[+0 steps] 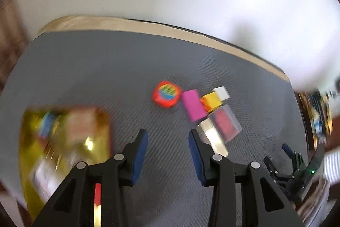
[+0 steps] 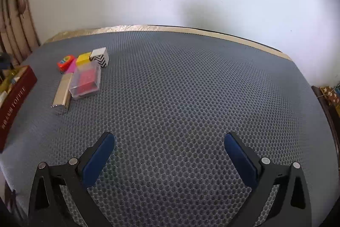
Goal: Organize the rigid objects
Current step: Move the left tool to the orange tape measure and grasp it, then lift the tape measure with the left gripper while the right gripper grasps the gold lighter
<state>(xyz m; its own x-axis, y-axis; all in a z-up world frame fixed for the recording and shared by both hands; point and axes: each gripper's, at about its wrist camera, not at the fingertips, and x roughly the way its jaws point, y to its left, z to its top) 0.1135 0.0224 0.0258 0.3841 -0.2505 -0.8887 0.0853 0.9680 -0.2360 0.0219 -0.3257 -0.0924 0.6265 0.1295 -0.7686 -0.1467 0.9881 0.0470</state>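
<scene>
Grey honeycomb mat [image 2: 180,88] covers the worktop. At upper left of the right wrist view sit hard blocks: a clear plastic case [image 2: 86,82] with a red insert, a metallic bar [image 2: 62,92], yellow [image 2: 83,58], pink, zigzag-printed. Beside them lies a maroon box [image 2: 16,97]. Right gripper [image 2: 170,148] gapes, empty; left gripper [image 1: 167,142] stands narrowly apart, empty. Approach one block squarely, pinching flat faces.

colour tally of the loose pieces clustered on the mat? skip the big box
Red-orange: 1, round-topped piece
Pink: 1, block
Yellow: 1, block
Black-and-white: 1, zigzag box
Clear: 1, case with red inside
Gold: 1, long bar
Total: 6
</scene>
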